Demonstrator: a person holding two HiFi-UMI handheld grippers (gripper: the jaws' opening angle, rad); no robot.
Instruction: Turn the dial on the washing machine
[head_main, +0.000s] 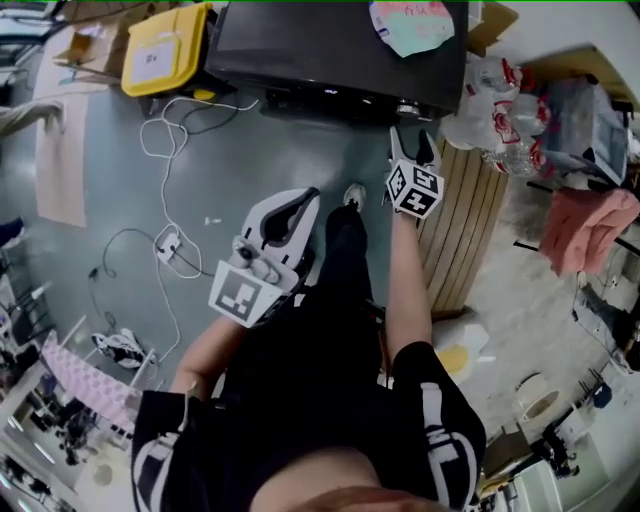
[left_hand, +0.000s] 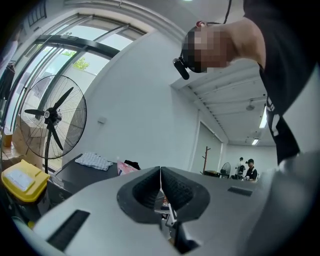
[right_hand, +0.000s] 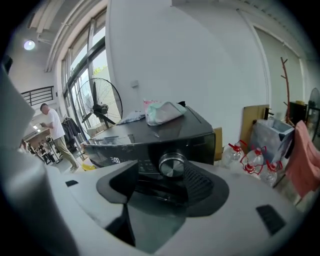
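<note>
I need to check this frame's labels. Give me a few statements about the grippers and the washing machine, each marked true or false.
1. The right gripper has its jaws apart, with the dial in line between them. True.
2. The left gripper is clamped on the dial. False: its jaws are together on nothing, away from the washing machine.
3. A pale bundle lies on top of the washing machine. True.
4. The yellow box sits on top of the washing machine. False: it stands on the floor beside it.
</note>
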